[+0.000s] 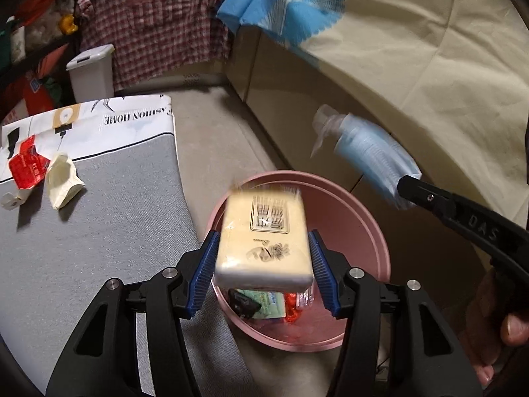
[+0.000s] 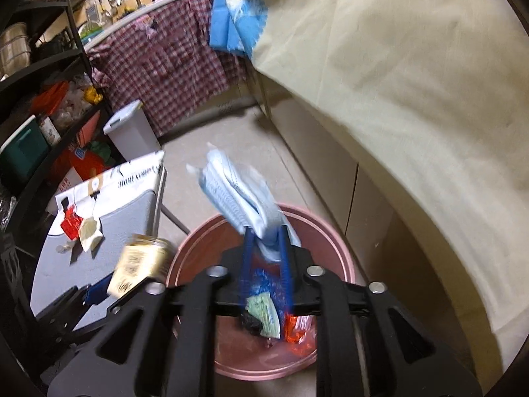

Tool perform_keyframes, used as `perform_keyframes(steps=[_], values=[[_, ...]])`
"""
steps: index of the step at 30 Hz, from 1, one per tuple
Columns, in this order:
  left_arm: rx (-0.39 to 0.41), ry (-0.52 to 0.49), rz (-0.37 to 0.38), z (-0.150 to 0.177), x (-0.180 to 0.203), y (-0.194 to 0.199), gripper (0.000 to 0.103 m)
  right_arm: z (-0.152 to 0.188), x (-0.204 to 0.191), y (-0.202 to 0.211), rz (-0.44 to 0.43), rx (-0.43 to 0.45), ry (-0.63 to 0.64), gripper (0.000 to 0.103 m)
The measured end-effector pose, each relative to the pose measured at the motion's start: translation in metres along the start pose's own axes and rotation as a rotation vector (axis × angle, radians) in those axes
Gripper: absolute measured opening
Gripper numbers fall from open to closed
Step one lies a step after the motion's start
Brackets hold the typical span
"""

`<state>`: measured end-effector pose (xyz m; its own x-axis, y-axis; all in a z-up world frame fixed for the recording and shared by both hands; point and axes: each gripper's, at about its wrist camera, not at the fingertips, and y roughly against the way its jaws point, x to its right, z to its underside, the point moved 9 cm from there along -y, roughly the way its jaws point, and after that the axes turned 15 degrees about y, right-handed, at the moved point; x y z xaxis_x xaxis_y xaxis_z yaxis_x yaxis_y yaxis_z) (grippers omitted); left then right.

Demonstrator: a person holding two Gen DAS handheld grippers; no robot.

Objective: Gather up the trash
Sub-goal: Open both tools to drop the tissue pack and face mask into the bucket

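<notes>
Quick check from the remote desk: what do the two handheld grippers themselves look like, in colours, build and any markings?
Both match: the left gripper and right gripper have glossy black plastic arms with triangular cut-outs, round silver pivot bolts and blue ribbed pads. Seen from the left camera, the right gripper's arm carries raised letters reading like "DAS". No cables or sleeves show.

Pink bin, cream printed pack, pale-blue wrapper, red-and-white checked cloth, blue-padded black tongs.

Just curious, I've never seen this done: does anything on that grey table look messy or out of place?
Yes. A torn red wrapper and a crumpled cream paper cup lie loose on the grey table, not in the pink bin.
</notes>
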<state>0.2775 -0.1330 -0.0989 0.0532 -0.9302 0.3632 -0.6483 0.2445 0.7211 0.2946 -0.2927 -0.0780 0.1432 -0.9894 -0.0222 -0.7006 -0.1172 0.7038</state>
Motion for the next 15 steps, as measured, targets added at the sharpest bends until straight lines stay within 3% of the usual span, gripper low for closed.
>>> perform_keyframes(steps=[1,15], values=[[0.003,0.003,-0.002,-0.001,-0.001,0.001,0.055,0.0,0.001,-0.002,0.002,-0.002,-0.004,0.033],[0.096,0.052,-0.04,-0.014,-0.052,0.059,0.055,-0.004,-0.009,0.006,-0.005,0.05,0.007,0.034]])
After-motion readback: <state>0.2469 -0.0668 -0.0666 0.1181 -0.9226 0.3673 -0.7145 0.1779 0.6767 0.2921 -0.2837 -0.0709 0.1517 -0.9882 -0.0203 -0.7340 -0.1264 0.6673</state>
